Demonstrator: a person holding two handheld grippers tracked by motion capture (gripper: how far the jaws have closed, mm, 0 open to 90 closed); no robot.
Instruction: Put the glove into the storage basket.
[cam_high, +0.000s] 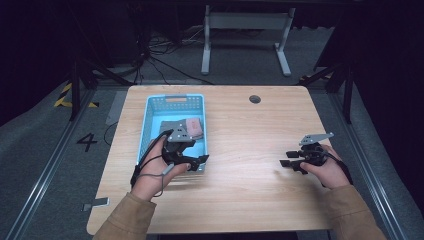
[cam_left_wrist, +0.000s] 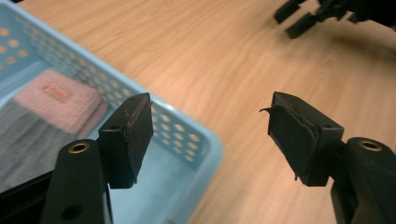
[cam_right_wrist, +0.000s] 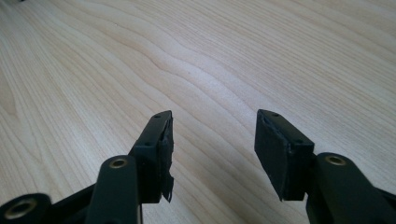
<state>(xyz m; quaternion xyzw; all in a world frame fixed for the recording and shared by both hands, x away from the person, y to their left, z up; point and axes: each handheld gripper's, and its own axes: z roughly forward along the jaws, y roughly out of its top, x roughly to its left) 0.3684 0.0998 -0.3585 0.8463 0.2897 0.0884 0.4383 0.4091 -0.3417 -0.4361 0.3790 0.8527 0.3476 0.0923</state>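
Two folded cloths, one pink (cam_high: 194, 128) and one grey (cam_high: 172, 126), lie side by side inside the blue basket (cam_high: 150, 122) on the wooden surface (cam_high: 250, 150). The left gripper (cam_high: 196, 163) hovers over the basket's near right corner, jaws spread and empty. The right gripper (cam_high: 291, 164) rests well apart near the surface's right edge, also spread, holding nothing.

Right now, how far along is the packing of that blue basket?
Done: a folded pink cloth and a grey cloth lie in the light blue perforated plastic basket. In hand: nothing; the left hand-held gripper and right hand-held gripper are open. Left: nothing else on the wooden table.
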